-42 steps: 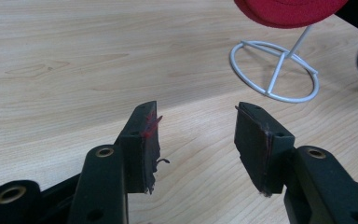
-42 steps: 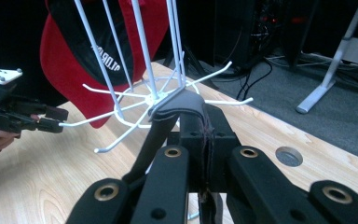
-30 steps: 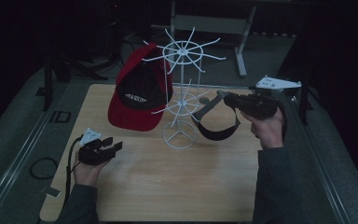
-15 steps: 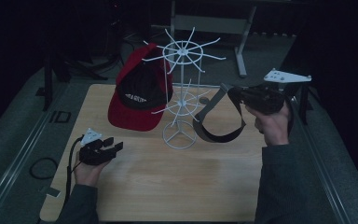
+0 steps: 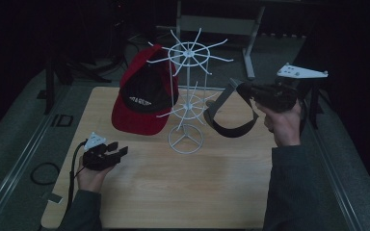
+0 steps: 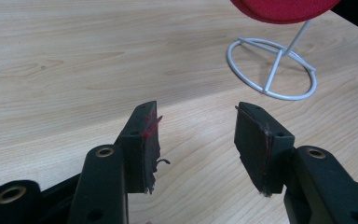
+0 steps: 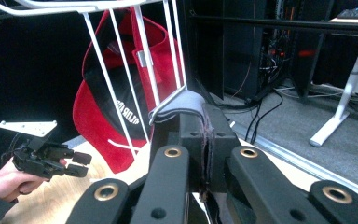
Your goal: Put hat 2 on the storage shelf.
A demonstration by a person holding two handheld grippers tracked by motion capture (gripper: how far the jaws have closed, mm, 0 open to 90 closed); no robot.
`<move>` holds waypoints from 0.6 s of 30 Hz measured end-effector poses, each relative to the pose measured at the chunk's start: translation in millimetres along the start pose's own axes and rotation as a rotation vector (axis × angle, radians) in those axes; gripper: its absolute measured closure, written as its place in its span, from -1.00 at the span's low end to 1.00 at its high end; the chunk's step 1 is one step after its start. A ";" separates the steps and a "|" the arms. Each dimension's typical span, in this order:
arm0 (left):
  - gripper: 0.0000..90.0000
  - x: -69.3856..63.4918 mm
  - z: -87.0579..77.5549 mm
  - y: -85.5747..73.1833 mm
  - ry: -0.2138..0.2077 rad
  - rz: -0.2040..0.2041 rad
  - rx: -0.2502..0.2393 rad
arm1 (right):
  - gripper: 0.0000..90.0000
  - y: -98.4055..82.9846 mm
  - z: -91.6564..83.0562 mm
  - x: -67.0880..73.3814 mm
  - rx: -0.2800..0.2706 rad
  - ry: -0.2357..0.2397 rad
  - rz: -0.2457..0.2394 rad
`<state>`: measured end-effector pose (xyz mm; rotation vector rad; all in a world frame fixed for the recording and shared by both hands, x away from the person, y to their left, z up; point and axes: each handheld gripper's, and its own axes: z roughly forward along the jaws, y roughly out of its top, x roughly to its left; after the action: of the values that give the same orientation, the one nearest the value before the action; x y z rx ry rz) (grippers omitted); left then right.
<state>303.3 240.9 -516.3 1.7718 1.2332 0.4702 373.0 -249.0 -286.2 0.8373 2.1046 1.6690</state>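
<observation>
**Visor held aloft beside the wire rack**

Visor [image 5: 229,113], black with a grey band, hangs in the air from the right tool [image 5: 243,90], clear of the bench [image 5: 173,192]. In the high view it droops as a loop below and to the left of the tool, its brim curving down just beside the white wire rack [image 5: 187,96], near the rack's lower ring of prongs. The right gripper view shows the two black jaws pressed tight together on a fold of the visor's fabric [image 7: 182,106], with the grey band bulging out just above the pads. The white wires of the rack rise directly behind the pinched fabric; whether band and wire touch I cannot tell.

A red and black cap [image 5: 144,98] hangs on the rack's left side, its brim slanting down toward the bench. The rack stands on a round wire base [image 5: 186,142] near the middle of the wooden top.

The left tool [image 5: 118,153] rests low over the near left part of the bench, held in the person's left hand [image 5: 92,175], well apart from the visor. In the left gripper view its jaws stand wide apart with only bare wood between them; the rack's base ring [image 6: 272,70] lies ahead and to the right, and the red edge of the cap shows above it.
</observation>
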 end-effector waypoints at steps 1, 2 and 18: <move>0.12 -0.1 0.0 0.0 0.000 0.000 0.000 | 0.96 1.3 -0.6 0.3 -0.002 -0.001 -0.001; 0.12 -0.1 0.0 0.0 0.000 0.000 0.001 | 0.96 2.8 -1.4 0.6 -0.006 0.002 -0.001; 0.16 -2.1 -4.4 4.0 -0.023 -0.005 -0.027 | 0.96 16.3 -7.5 6.6 -0.031 0.003 -0.026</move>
<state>301.4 240.6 -510.2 1.7462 1.2091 0.4602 367.5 -248.3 -268.0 0.7954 2.0768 1.6863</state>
